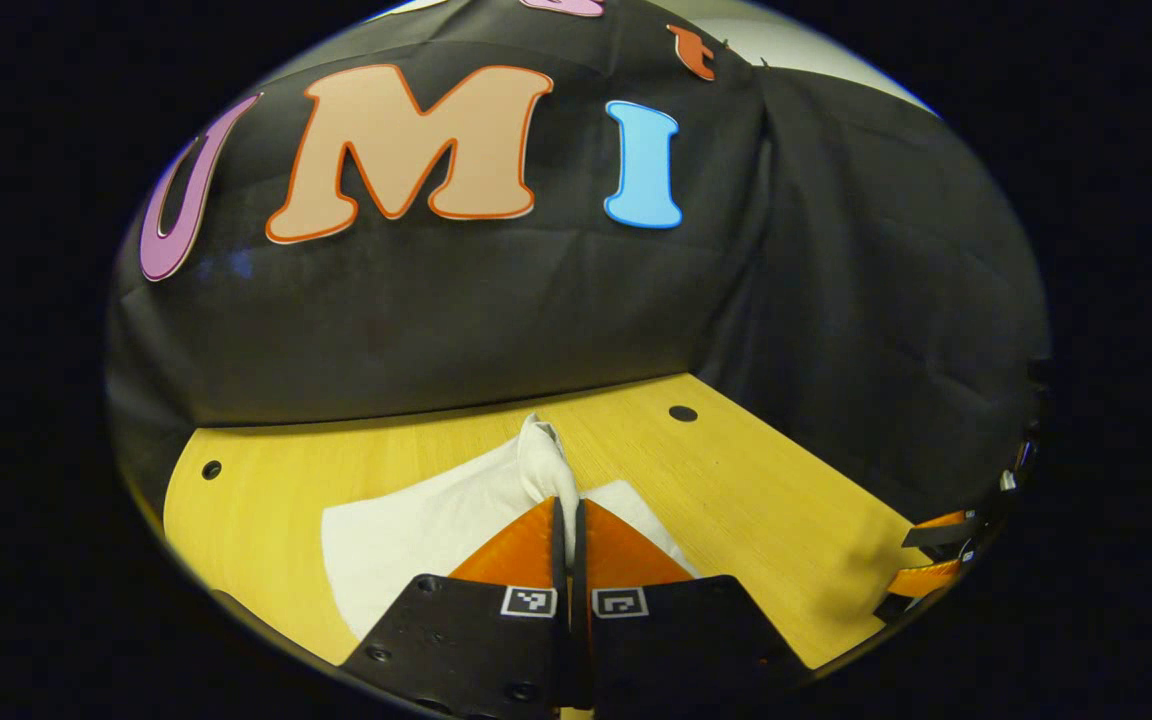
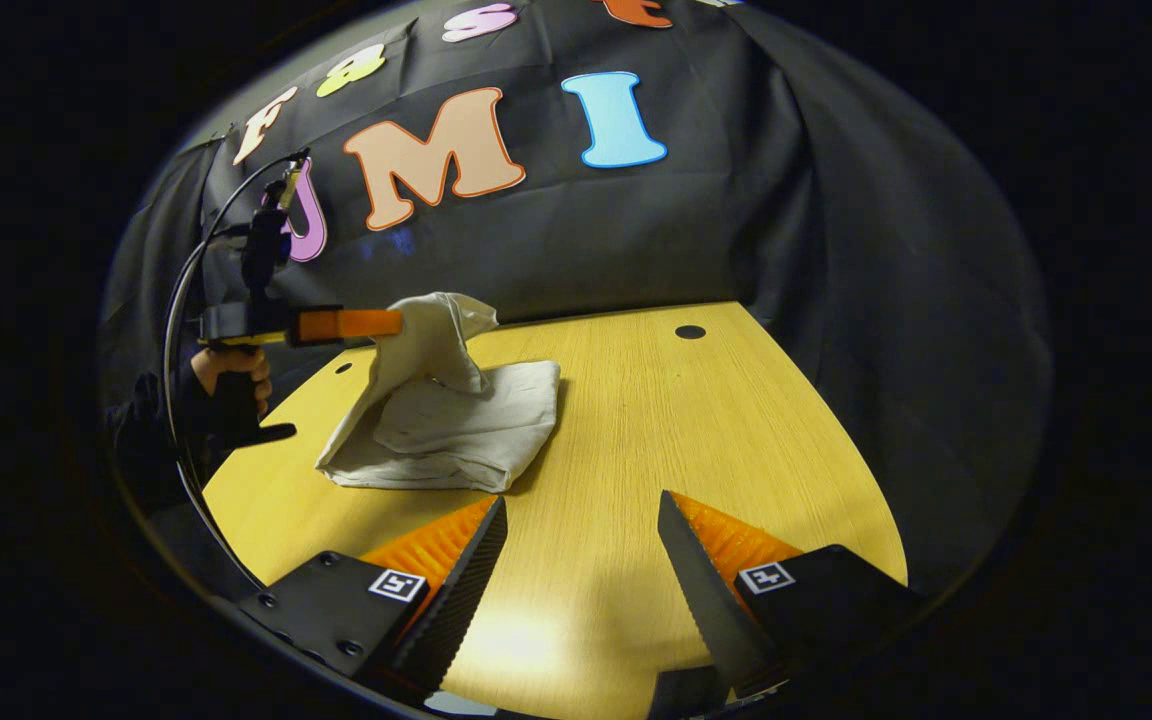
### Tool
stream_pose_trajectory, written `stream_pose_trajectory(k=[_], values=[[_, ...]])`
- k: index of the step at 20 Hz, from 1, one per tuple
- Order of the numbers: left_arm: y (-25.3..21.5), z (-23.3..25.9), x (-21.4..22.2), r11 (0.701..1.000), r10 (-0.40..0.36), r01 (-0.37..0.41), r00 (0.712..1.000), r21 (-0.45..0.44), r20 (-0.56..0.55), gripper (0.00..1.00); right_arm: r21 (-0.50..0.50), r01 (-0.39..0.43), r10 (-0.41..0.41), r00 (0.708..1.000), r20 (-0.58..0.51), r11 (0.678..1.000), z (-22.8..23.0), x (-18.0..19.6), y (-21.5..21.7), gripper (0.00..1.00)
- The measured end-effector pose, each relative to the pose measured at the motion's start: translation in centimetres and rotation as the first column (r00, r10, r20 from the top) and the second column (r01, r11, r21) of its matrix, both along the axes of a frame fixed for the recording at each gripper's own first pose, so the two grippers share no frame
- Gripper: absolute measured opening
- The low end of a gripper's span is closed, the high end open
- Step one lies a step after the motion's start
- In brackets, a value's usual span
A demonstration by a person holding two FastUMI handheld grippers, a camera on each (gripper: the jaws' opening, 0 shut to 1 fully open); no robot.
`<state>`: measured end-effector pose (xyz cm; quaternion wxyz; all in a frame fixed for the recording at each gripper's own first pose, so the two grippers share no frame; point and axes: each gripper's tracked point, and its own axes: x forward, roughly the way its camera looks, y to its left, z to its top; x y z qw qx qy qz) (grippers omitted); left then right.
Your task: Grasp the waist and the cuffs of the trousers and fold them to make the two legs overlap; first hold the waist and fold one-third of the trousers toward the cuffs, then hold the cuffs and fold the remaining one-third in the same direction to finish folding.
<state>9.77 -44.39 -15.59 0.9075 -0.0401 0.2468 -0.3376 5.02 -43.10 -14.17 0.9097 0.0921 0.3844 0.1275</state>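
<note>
The cream-white trousers (image 2: pixel 456 425) lie partly folded on the wooden table (image 2: pixel 696 430), left of centre in the right gripper view. One end of the trousers (image 1: pixel 541 465) is pinched and lifted above the table by my left gripper (image 1: pixel 568 510), whose fingers are shut on the cloth. That left gripper (image 2: pixel 386 325) is also seen in the right gripper view, holding the raised fold, with a hand (image 2: pixel 231 370) on its handle. My right gripper (image 2: pixel 581 515) stands open over bare table, to the right of and nearer than the trousers, with nothing between its fingers.
The table has small round holes (image 2: pixel 690 331) near its far edge. Black booth cloth (image 2: pixel 836 250) closes the back and right side. A cable (image 2: pixel 181 300) loops from the left gripper. My right gripper's edge (image 1: pixel 941 560) shows low at the right of the left gripper view.
</note>
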Motion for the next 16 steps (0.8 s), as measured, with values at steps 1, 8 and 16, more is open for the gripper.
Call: stream_pose_trajectory(k=[1,8,16], values=[[-0.7,-0.9,-0.4,1.000,-0.003,0.003,1.000,0.014,0.005,0.00,-0.004,-0.001,0.001,1.000,0.003,1.000,0.0,0.2,-0.2,0.98],[-3.7,-4.8,-5.7,0.994,-0.071,0.073,0.997,0.078,-0.022,0.11,0.020,-0.060,0.060,0.998,0.029,0.998,0.4,2.4,1.4,0.98],[4.5,3.7,-5.4,0.994,0.091,-0.101,0.978,0.043,0.187,0.96,0.010,-0.087,0.082,0.971,0.226,0.996,7.5,6.9,6.4,0.98]])
